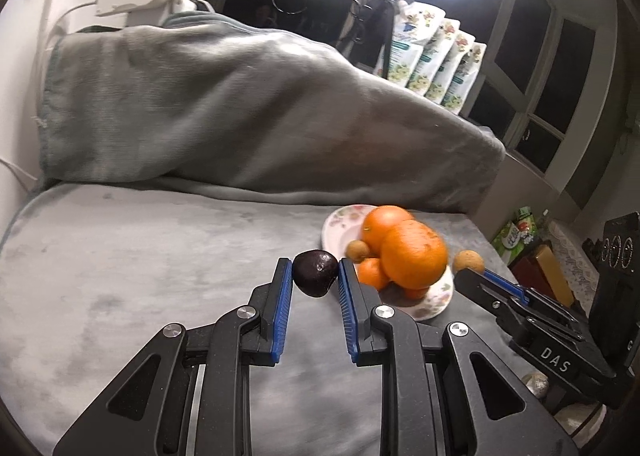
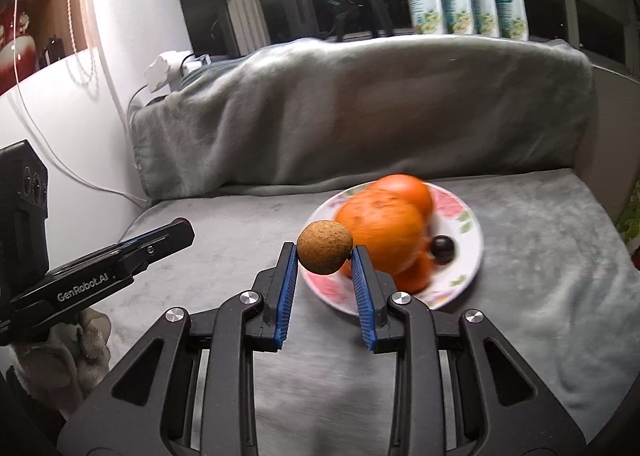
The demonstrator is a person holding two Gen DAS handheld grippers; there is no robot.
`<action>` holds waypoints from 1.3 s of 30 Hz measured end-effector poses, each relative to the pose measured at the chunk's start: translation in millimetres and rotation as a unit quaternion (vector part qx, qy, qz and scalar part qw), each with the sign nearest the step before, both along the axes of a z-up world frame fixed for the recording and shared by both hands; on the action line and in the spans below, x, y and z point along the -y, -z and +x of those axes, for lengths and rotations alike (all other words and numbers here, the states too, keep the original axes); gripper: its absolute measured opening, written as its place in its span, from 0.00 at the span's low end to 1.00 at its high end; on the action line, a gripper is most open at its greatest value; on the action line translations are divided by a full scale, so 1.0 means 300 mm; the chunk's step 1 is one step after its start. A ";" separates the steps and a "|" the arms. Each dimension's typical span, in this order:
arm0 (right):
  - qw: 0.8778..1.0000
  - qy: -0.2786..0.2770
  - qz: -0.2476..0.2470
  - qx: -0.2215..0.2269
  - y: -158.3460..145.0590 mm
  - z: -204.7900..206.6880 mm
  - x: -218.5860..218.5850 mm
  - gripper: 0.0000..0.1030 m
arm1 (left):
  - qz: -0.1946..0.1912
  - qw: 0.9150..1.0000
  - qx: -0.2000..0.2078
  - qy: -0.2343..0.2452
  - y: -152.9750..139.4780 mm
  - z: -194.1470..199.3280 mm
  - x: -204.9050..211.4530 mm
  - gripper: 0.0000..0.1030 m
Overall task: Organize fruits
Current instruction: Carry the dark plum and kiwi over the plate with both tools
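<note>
L gripper (image 1: pixel 315 276) is clamping a dark fruit (image 1: pixel 315 273) just beside plate (image 1: pixel 335 225)'s left rim; R gripper (image 2: pixel 325 256) is pinching a brown fruit (image 2: pixel 325 252) above plate's near-left rim. Plate is carrying 2 big oranges (image 2: pixel 381 234), approx 2 small ones, 1 dark berry (image 2: pixel 442 249).

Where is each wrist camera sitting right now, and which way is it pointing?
Left wrist: on the left gripper, looking along its fingers at a dark fruit they clamp; right gripper enters at right.
Right wrist: on the right gripper, clamping a brown fruit; left gripper enters at left.
Shared: floral plate of oranges, grey blanket.
</note>
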State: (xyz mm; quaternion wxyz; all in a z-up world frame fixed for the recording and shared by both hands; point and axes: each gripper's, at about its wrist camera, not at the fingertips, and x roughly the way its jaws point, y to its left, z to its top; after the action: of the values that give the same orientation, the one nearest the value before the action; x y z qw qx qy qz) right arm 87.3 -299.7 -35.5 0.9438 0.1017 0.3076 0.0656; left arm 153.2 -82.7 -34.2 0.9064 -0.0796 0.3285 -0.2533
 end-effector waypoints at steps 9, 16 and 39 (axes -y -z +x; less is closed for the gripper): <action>0.999 0.035 -0.008 -0.003 0.010 -0.010 0.166 0.28 | 0.005 1.000 -0.003 0.026 0.010 0.025 0.120 0.21; 0.999 0.047 -0.007 -0.009 0.026 0.036 0.257 0.28 | 0.016 0.999 -0.006 0.030 0.021 0.064 0.159 0.21; 0.999 0.015 0.018 -0.047 0.124 0.211 0.316 0.28 | 0.032 0.999 -0.027 0.028 0.067 0.165 0.204 0.21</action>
State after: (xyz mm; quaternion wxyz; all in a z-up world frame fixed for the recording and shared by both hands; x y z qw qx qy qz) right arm 150.7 -394.6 -72.6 0.9271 0.1262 0.3491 0.0521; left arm 202.7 -144.1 -54.4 0.8917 -0.0485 0.3632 -0.2659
